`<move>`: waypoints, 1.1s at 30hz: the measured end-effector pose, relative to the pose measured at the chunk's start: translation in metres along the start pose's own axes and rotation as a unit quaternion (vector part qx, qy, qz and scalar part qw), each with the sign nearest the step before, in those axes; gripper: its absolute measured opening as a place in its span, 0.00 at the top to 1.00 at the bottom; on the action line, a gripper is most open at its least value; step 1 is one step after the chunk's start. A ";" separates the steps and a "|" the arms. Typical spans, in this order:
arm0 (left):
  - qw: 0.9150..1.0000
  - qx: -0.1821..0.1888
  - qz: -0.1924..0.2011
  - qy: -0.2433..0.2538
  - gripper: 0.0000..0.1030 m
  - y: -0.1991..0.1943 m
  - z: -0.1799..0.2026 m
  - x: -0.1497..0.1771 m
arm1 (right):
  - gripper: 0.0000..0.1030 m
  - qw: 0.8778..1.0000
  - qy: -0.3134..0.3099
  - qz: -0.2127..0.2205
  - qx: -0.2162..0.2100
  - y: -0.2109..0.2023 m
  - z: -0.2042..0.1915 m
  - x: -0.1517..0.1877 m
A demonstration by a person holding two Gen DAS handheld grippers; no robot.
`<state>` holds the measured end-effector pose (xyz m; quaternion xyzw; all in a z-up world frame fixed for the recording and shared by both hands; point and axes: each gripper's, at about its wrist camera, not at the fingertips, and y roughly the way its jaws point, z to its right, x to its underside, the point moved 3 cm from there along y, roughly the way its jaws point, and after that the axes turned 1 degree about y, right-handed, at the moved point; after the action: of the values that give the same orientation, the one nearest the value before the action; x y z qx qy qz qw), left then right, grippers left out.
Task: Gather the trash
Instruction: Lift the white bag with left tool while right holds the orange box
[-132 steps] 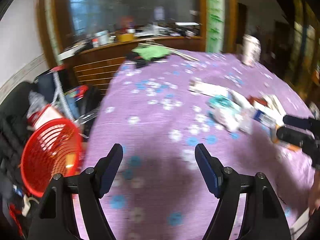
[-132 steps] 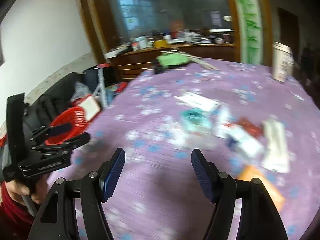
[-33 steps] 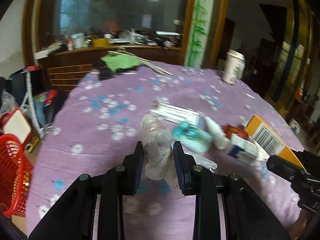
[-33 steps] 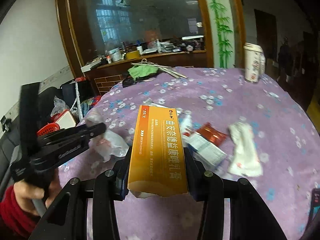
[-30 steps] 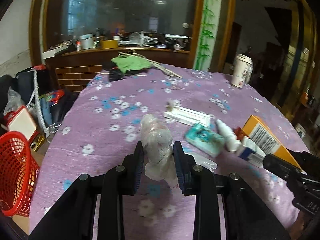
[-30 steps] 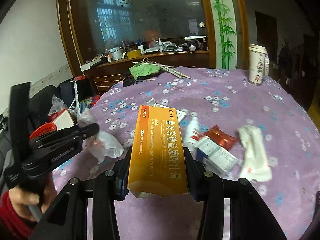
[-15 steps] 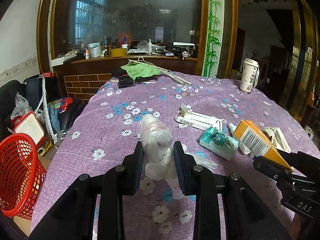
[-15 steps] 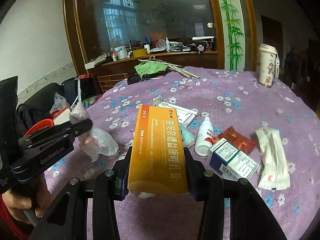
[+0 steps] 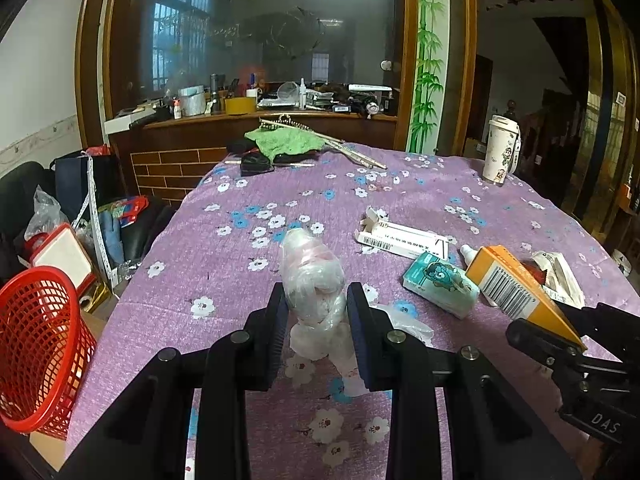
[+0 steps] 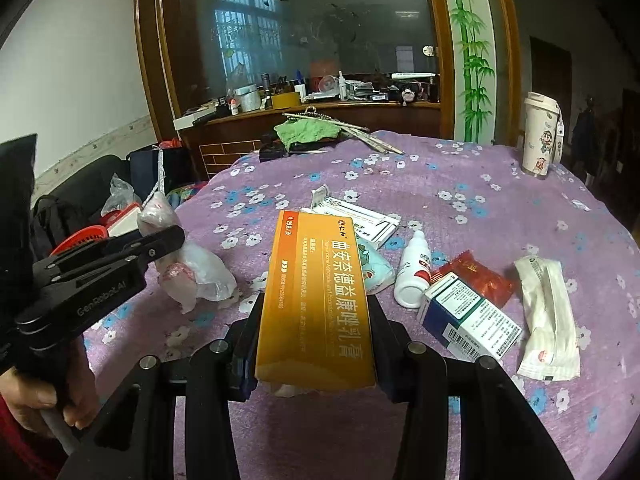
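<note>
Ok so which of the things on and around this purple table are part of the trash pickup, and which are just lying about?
Part of the job:
- crumpled plastic bag in the left gripper
- orange box in the right gripper
- red basket
- white bottle, red wrapper, blue-and-white box

Probably just lying about:
- cartoon cup
- green cloth

Left gripper [image 9: 316, 312]: my fingers [image 9: 278, 320] pinch in from both sides on a crumpled plastic bag [image 9: 314, 280], pointed forward and tilted down. Right gripper [image 10: 314, 340]: fingers [image 10: 250, 332] clamped on the flanks of an orange box [image 10: 316, 300], same downward slant. My left hand [image 10: 52, 404] wraps the handle low at the left edge of the right view, red sleeve [image 10: 10, 432] at the wrist. Both grippers side by side, apart.
</note>
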<state>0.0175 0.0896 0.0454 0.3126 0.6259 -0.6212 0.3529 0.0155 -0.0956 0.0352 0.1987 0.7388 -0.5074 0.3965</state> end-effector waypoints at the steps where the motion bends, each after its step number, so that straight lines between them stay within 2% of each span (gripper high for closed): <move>1: 1.000 0.001 -0.001 -0.001 0.72 0.000 -0.001 0.000 | 0.52 1.000 0.001 -0.001 -0.002 0.000 0.000 0.000; 23: 1.000 -0.003 -0.017 -0.005 0.72 0.008 -0.003 0.002 | 0.52 1.000 0.009 -0.010 -0.009 0.002 0.000 0.002; 29: 1.000 0.000 -0.019 0.000 0.72 -0.005 0.002 -0.003 | 0.52 0.999 0.036 -0.017 -0.012 0.004 0.011 0.000; 33: 1.000 0.002 -0.018 -0.002 0.72 -0.016 0.004 -0.006 | 0.52 0.999 0.041 -0.008 -0.006 -0.001 0.014 -0.004</move>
<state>0.0078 0.0856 0.0594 0.3003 0.6298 -0.6293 0.3422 0.0228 -0.1082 0.0365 0.2106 0.7592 -0.4974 0.3632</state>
